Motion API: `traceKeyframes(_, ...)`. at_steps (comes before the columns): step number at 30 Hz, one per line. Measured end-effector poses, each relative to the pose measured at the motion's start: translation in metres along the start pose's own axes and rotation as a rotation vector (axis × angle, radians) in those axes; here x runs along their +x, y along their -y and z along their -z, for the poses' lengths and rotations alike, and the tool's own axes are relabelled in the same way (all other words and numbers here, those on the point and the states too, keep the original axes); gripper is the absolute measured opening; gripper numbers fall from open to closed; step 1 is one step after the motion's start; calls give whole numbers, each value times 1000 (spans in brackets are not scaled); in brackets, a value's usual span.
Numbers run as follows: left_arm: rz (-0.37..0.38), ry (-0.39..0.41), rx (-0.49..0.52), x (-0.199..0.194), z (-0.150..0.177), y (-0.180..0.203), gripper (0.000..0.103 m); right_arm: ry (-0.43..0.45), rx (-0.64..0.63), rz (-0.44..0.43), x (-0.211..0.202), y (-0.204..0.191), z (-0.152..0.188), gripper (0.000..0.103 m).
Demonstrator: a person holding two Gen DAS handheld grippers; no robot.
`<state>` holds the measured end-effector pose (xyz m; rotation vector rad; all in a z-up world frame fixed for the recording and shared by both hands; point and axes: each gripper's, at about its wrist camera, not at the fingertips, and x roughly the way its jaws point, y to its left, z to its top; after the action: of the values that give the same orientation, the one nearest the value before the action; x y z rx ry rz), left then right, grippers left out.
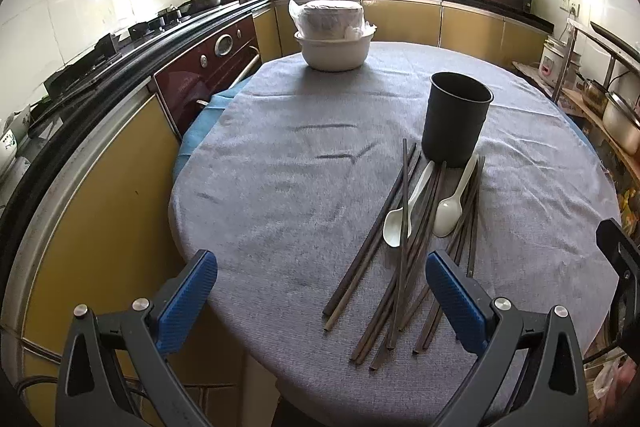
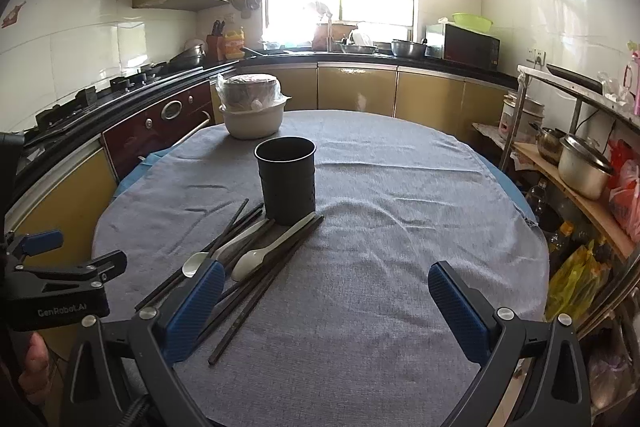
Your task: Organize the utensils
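Observation:
A black utensil cup (image 1: 458,119) (image 2: 287,179) stands upright on the grey-clothed round table (image 1: 280,187) (image 2: 400,247). In front of it lie several dark chopsticks (image 1: 372,267) (image 2: 256,291) and two white spoons (image 1: 396,223) (image 1: 450,209) (image 2: 256,257) mixed among them. My left gripper (image 1: 320,267) is open and empty, hovering over the near table edge, its right finger above the chopstick ends. My right gripper (image 2: 324,279) is open and empty, to the right of the pile. The left gripper's body (image 2: 60,279) shows at the left of the right wrist view.
Stacked white bowls with a plastic-wrapped one on top (image 1: 332,35) (image 2: 252,111) sit at the table's far side. Kitchen counters and a stove (image 1: 120,43) run along the left and back. A shelf with pots (image 2: 580,163) stands close on the right.

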<state>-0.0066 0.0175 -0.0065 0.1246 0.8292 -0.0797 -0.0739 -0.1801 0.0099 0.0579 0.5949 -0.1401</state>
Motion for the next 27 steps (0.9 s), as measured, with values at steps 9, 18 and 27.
traceKeyframes(9, 4, -26, -1, 13, -1, 0, 103, -40, 5, -3, 13, -1, 0, 103)
traceKeyframes(18, 13, -57, -8, 38, -15, -13, 103, -103, 63, -30, 45, 5, -10, 103)
traceKeyframes(27, 66, -134, -69, 76, -34, -33, 103, -278, 258, -149, 125, 17, -21, 82)
